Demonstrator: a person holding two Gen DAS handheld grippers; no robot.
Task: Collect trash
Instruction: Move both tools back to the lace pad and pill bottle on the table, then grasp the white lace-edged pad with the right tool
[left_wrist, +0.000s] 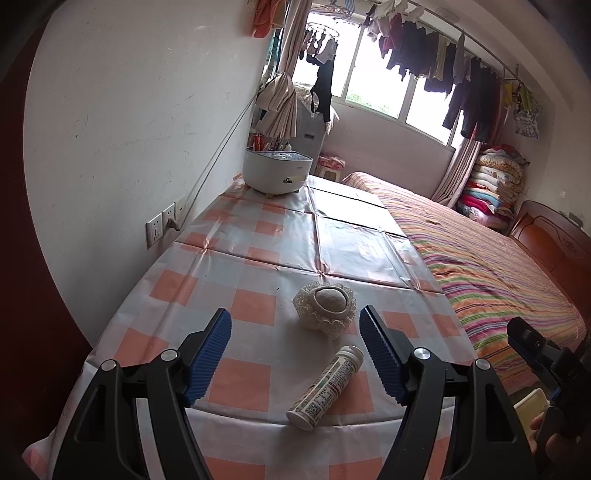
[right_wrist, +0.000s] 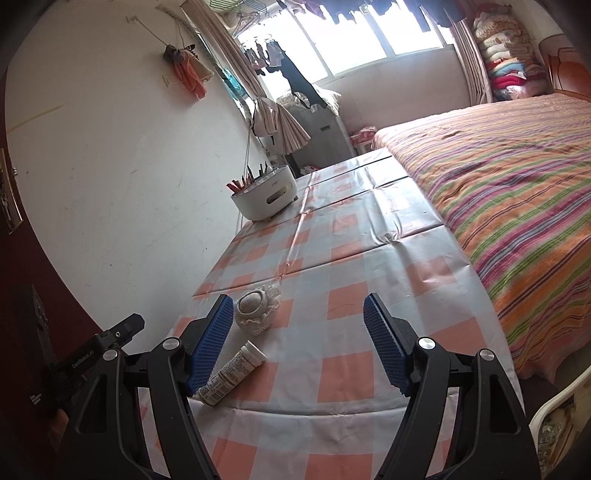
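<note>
Down at the bottom of both views, each pair of tongs stands spread wide with nothing between its blue ribbed pads: the left tongs (left_wrist: 295, 354) hang over the near end of the worktop (left_wrist: 255, 236), and the right tongs (right_wrist: 299, 343) do the same in their own view. A white tube (left_wrist: 325, 387) with a printed label lies on its side on the checked orange-and-white cloth, lower centre of the left wrist frame, between the left pads but not touched by them; in the right wrist view the same tube (right_wrist: 232, 373) sits lower left, just beside the left-hand pad. Just beyond it, near but apart, rests a small round pincushion (left_wrist: 325, 306) edged in cream lace, seen again at centre left of the right wrist frame (right_wrist: 258, 308). Farther up the worktop, against the wall, stands a white tub (left_wrist: 275, 171) holding red-handled sticks. A bed (left_wrist: 491, 266) under a striped cover runs along the right side of the frame. At the lower right edge of the left wrist view part of the other black tool shows, and a pale yellow item beside it is too cut off to name.
</note>
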